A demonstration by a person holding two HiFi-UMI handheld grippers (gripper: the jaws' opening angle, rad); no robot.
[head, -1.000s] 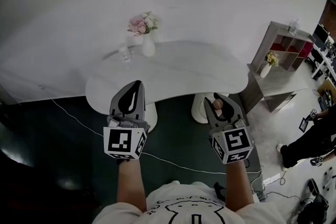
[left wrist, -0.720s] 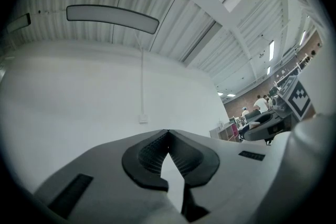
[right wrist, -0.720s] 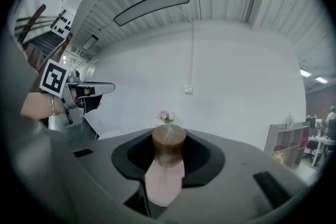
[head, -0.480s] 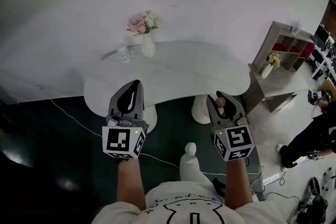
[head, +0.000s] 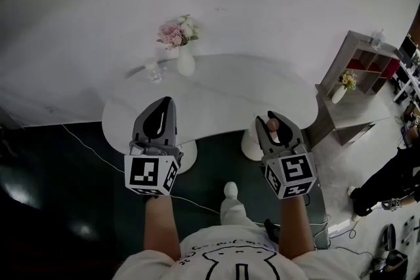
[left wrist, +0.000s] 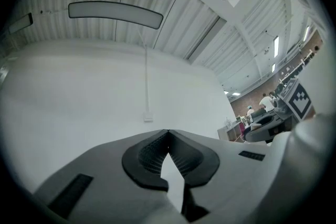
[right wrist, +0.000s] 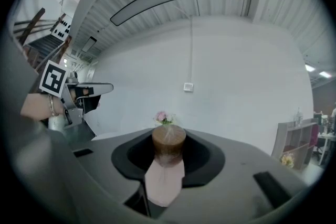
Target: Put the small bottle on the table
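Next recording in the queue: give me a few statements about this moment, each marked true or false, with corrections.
1. The right hand-held gripper is closed on the small bottle. True.
2. The small bottle already stands on the table. False: it sits between the right hand-held gripper's jaws, not set down.
3. The left hand-held gripper has its jaws together with nothing between them. True.
4. The vase of flowers stands on the floor. False: it stands on the table.

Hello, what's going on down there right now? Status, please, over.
Left gripper shut, empty. Right gripper shut on small bottle, not yet on table. Vase and glass at table's far side, not blocking.
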